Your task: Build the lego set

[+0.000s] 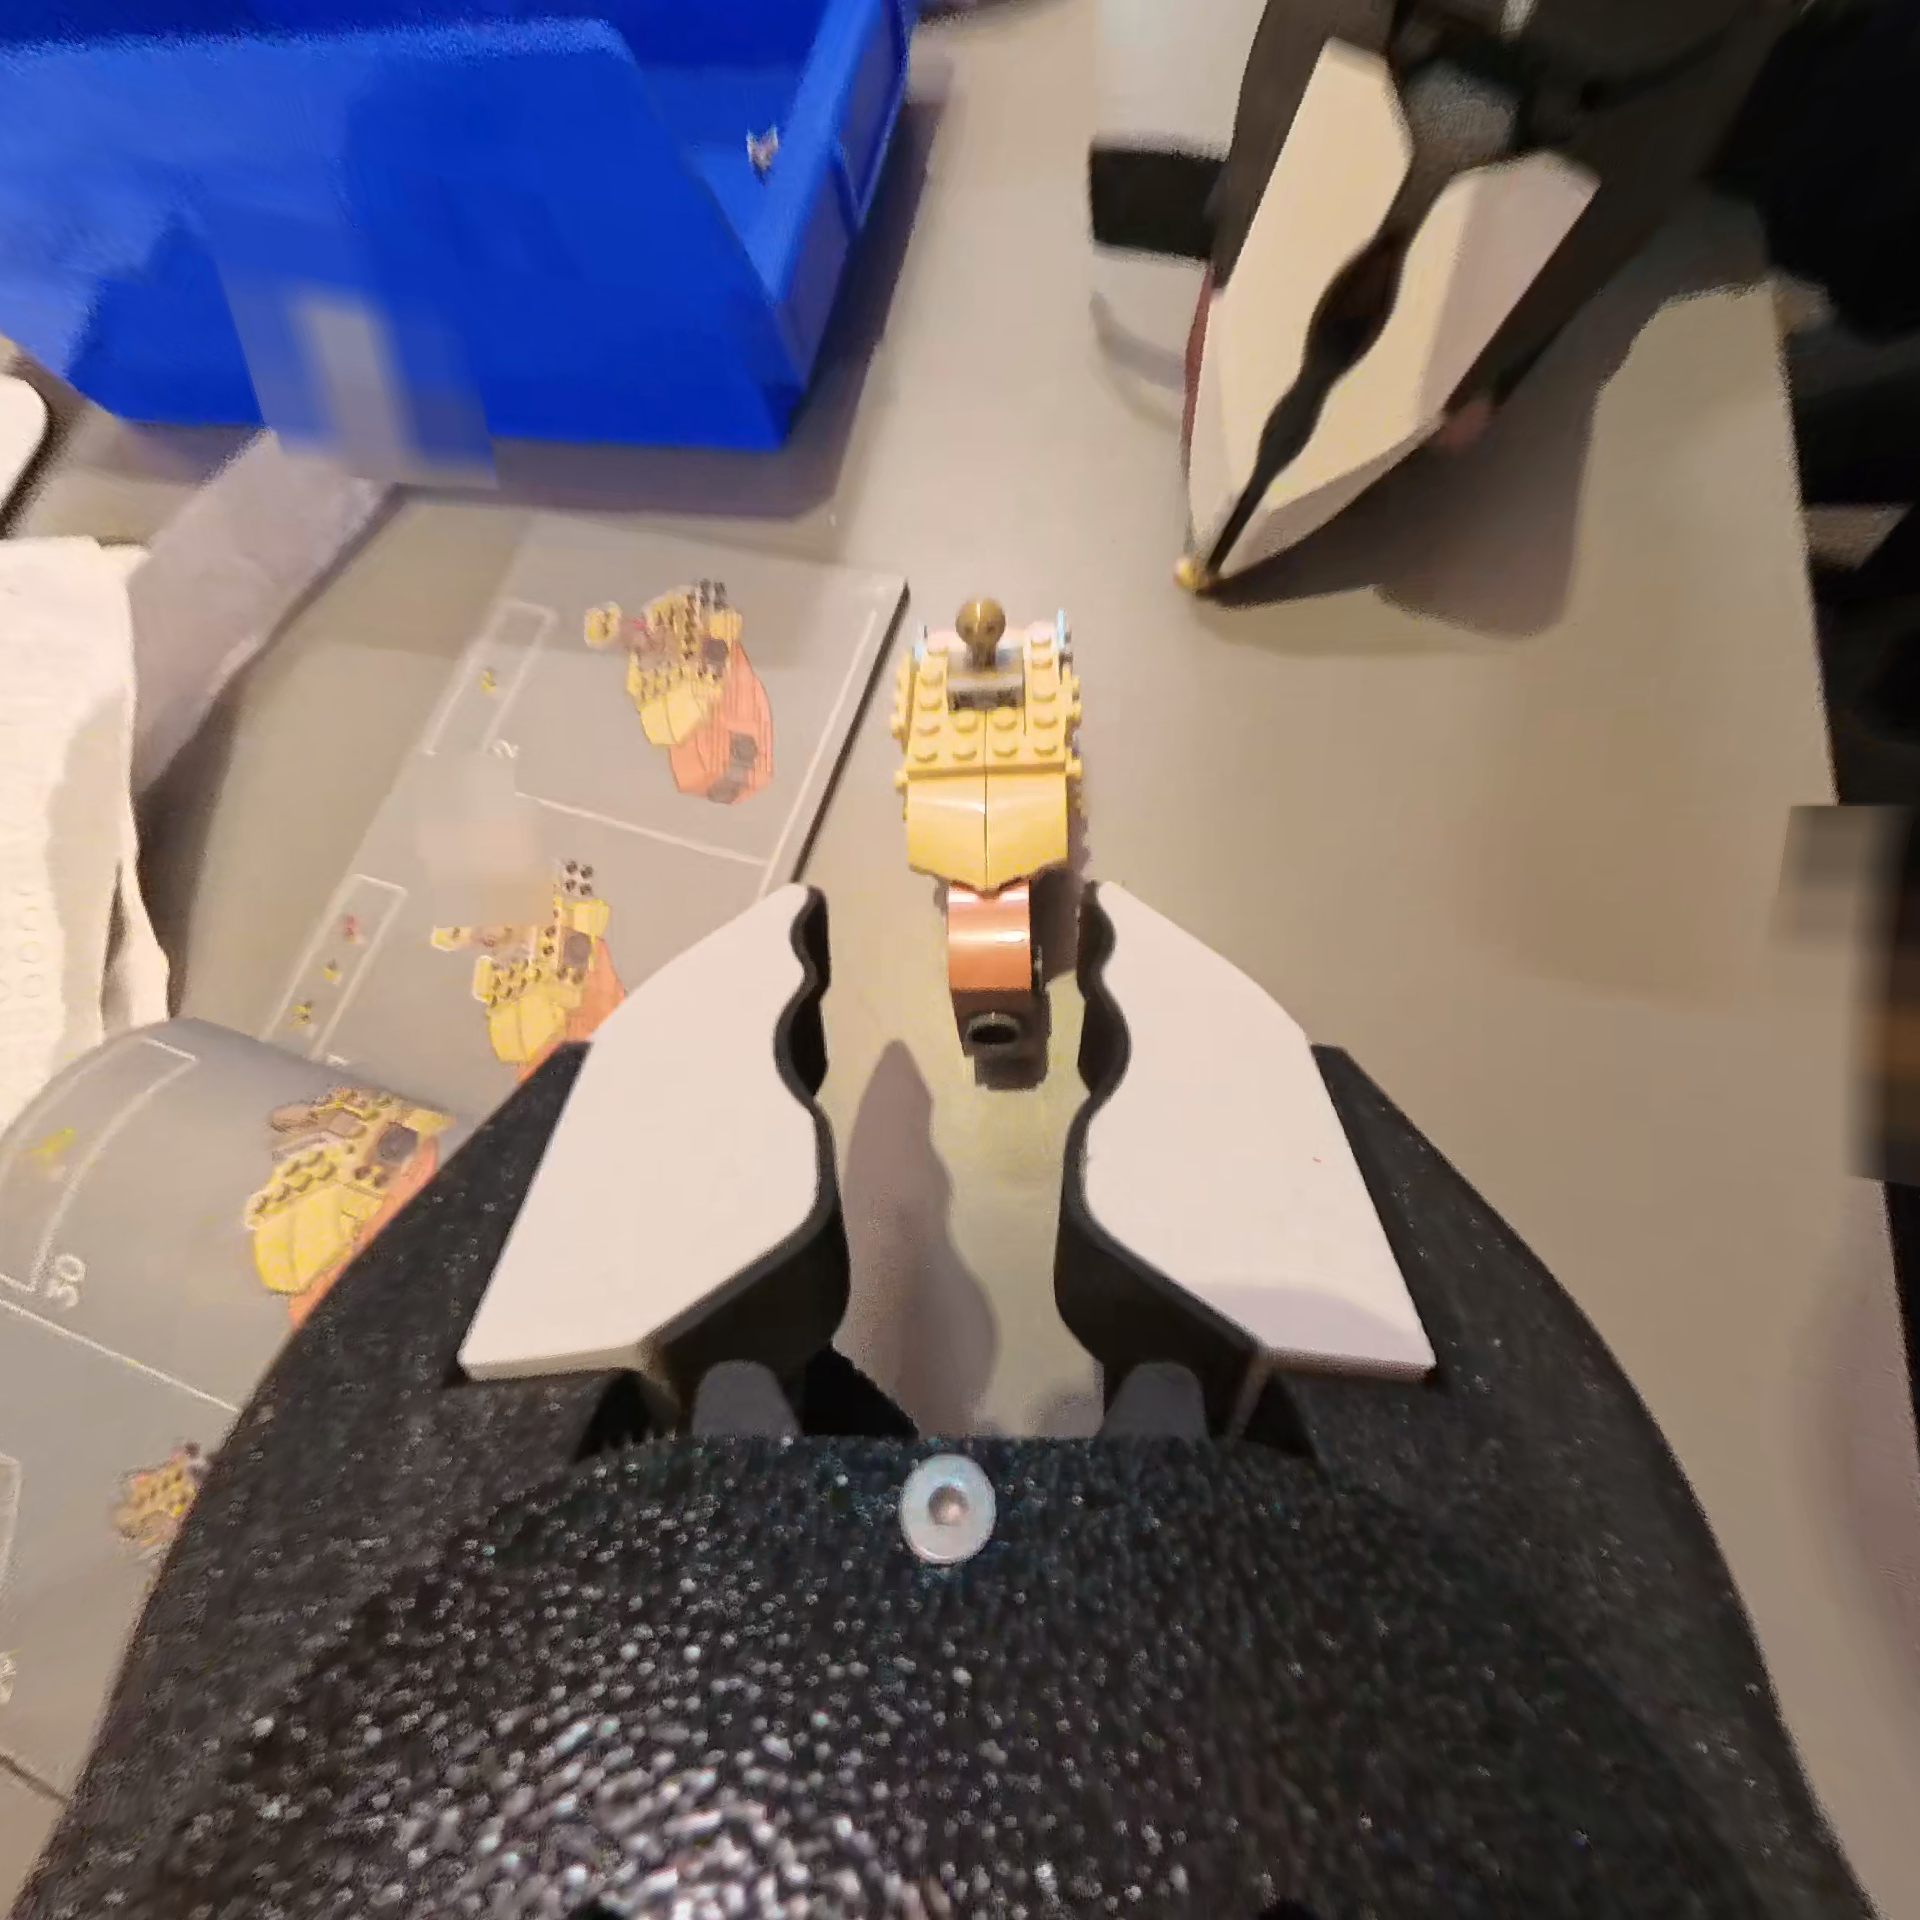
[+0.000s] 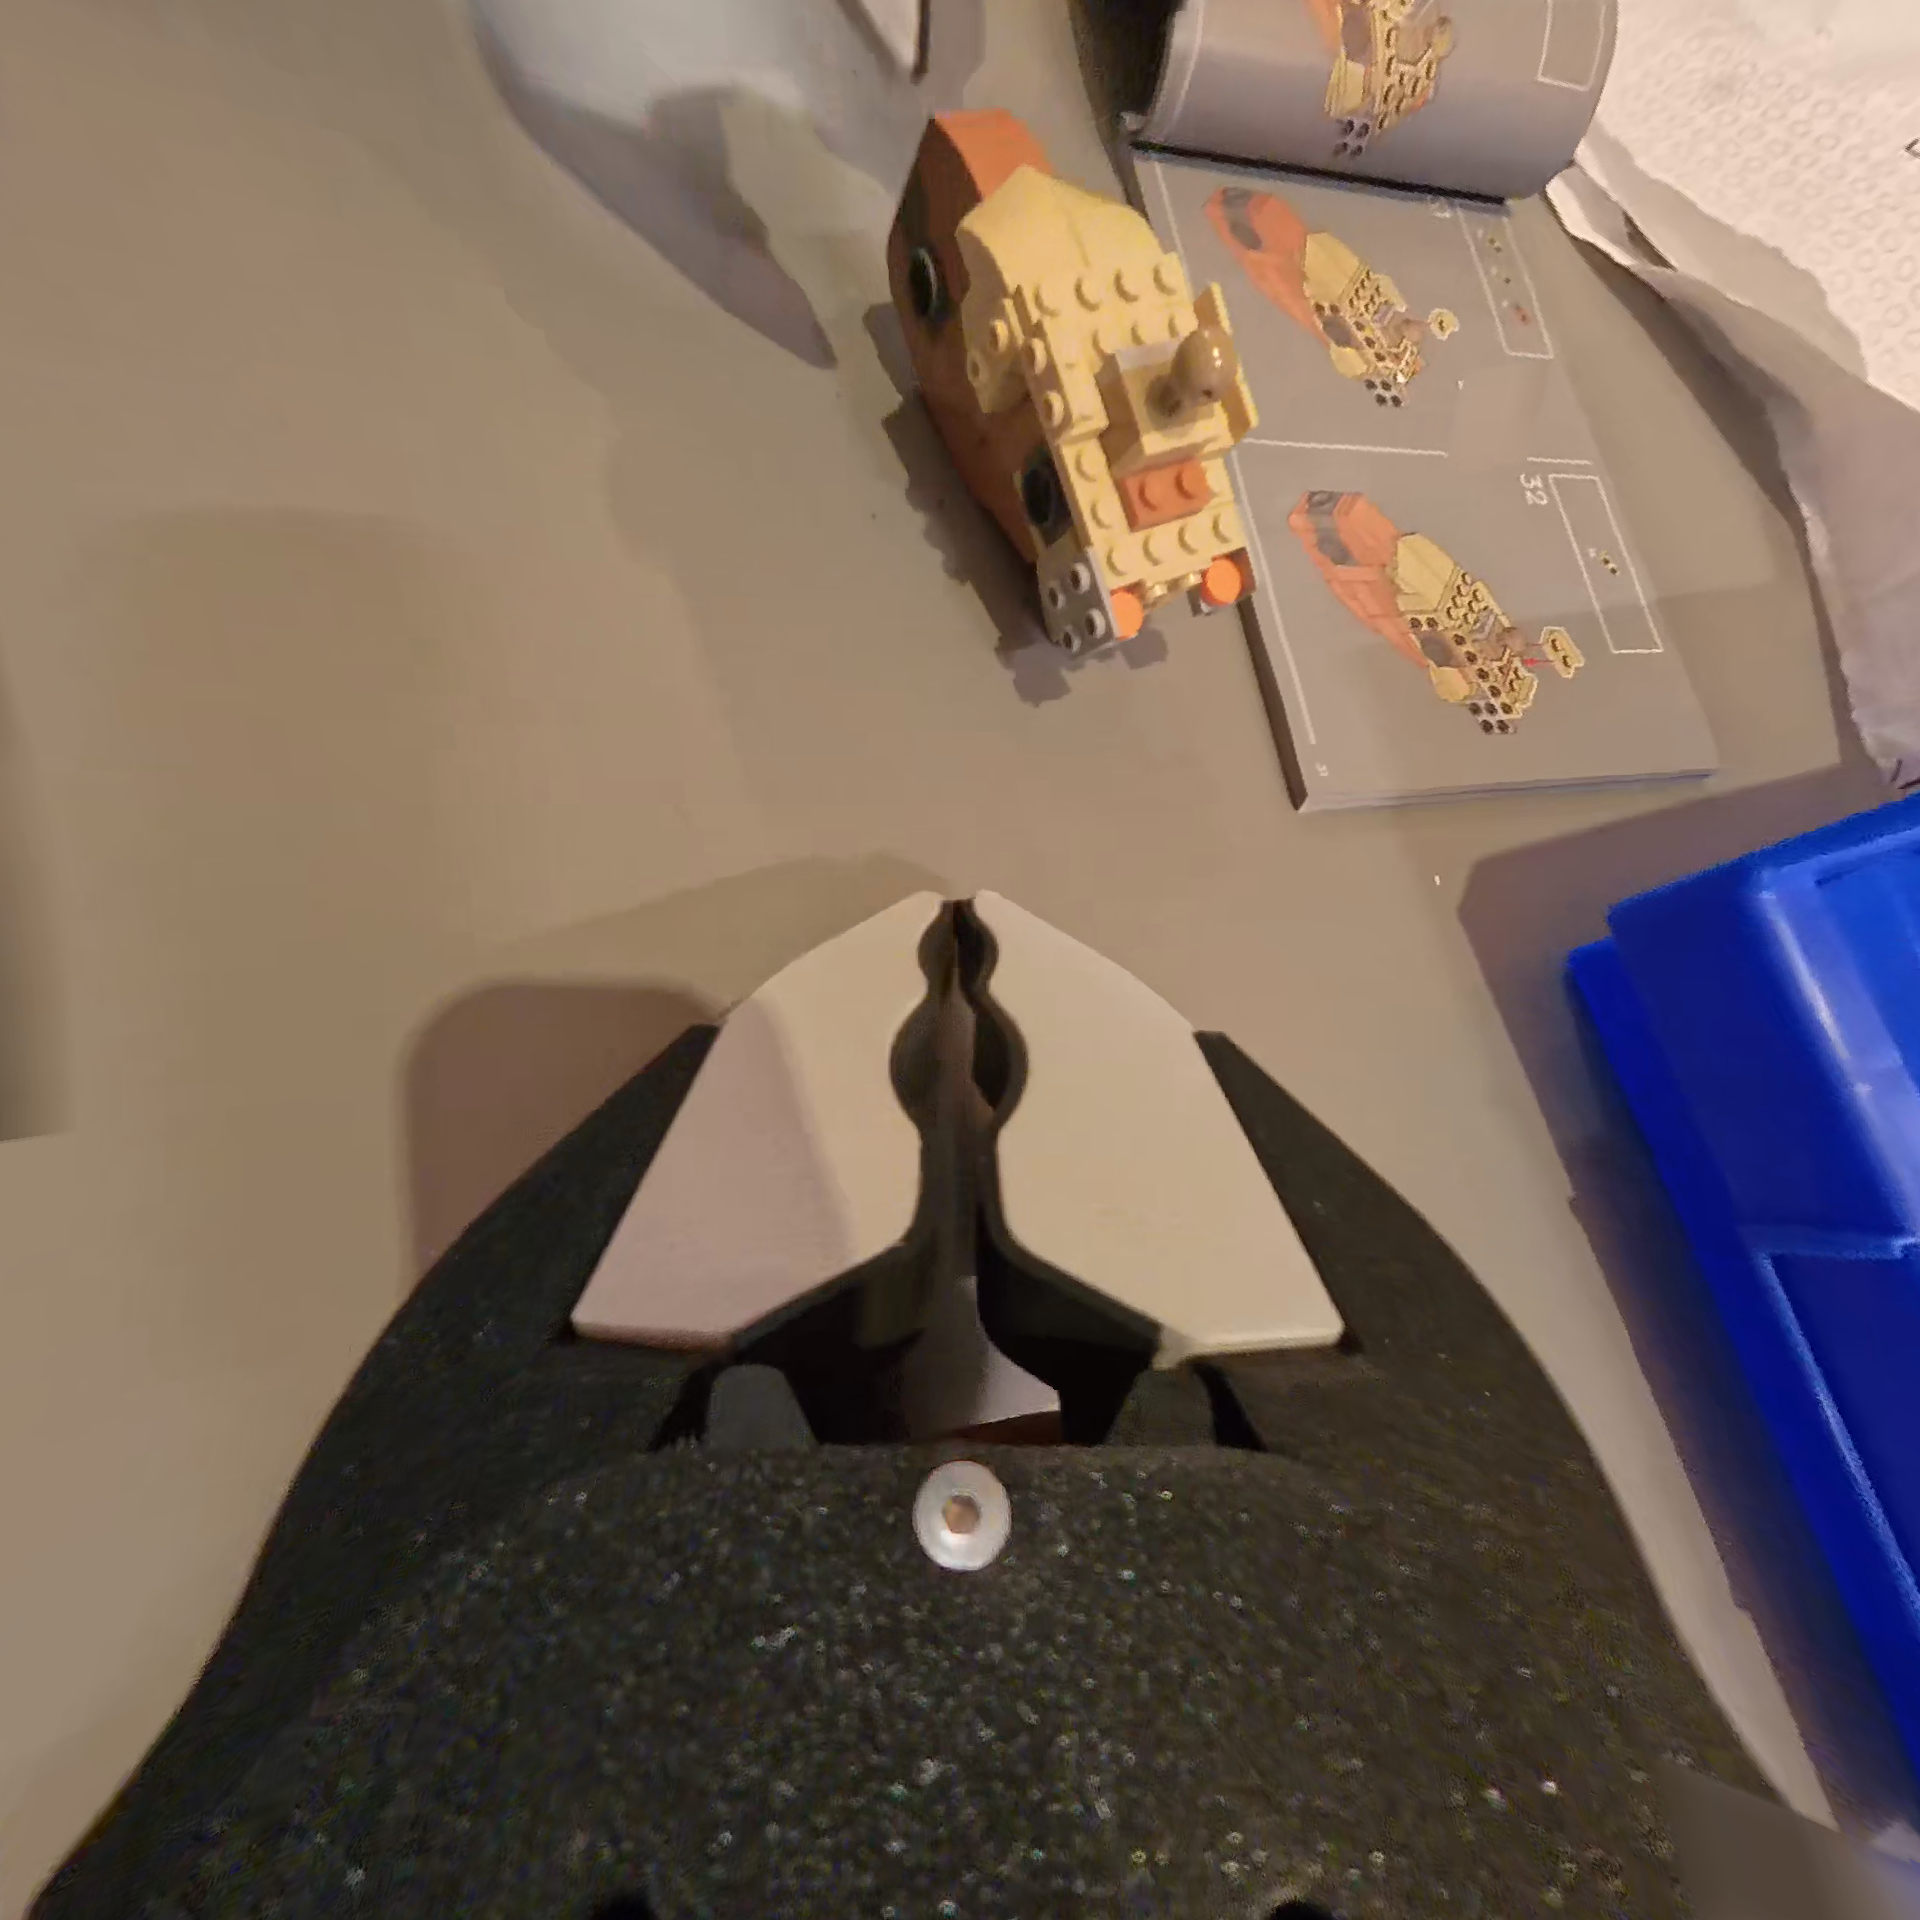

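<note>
The tan and brown lego model stands on the grey table just ahead of my left gripper. The left gripper is open and empty, and its fingertips flank the model's brown rear end. A dark-gold ball piece sits on top of the model. My right gripper is shut, with its tips low over the table in front of the model. In the left wrist view the right gripper shows a small dark-gold round piece pinched at its tips. That piece is hidden in the right wrist view.
An open instruction booklet lies left of the model and also shows in the right wrist view. A blue bin stands behind it, also seen in the right wrist view. White paper towel lies at the far left. The left gripper's tips are roughly 15 centimetres from the right gripper's.
</note>
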Tool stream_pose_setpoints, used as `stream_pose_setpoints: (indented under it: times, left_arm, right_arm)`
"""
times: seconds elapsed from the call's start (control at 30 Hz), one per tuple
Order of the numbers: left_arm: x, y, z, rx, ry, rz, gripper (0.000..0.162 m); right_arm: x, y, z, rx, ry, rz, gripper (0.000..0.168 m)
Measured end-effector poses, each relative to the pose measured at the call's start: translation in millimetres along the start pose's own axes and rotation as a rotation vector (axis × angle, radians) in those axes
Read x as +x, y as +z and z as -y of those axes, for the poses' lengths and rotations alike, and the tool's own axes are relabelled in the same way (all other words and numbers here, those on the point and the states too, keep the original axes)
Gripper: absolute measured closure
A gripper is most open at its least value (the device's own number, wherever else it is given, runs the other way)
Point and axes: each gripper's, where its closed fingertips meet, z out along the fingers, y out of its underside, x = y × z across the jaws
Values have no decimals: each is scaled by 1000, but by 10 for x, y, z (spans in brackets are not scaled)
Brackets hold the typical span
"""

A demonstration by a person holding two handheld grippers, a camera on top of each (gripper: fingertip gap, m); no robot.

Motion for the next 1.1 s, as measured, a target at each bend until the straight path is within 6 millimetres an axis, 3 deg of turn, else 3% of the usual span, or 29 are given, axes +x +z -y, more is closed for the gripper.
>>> stream_pose_setpoints:
  times: [0.2,0.3,0.5,0.63,0.77,0.87,0.97,1.03,1.1]
  left_arm:
    - [-41,-79,192,127,4,16,119]
    - [-81,-132,299,206,0,32,121]
    - [-22,-235,515,380,42,3,125]
    - [107,-241,628,474,68,-52,125]
    - [246,-258,739,559,97,-88,127]
    - [316,-272,804,586,106,-86,128]
    - [325,-260,789,559,141,-51,128]
    - [290,-244,757,530,150,-20,128]
    - [251,-231,734,508,149,4,129]
  right_arm:
    - [27,6,-7,-3,32,8,168]
    - [69,-25,102,73,58,8,168]
    - [235,-276,729,409,101,42,168]
    - [200,-477,1276,714,240,326,168]
    - [226,-601,1591,972,432,588,168]
    - [247,-592,1611,1026,514,658,168]
    - [260,-540,1502,934,459,572,168]
    - [270,-478,1306,785,335,437,168]
    - [311,-381,977,576,152,243,168]
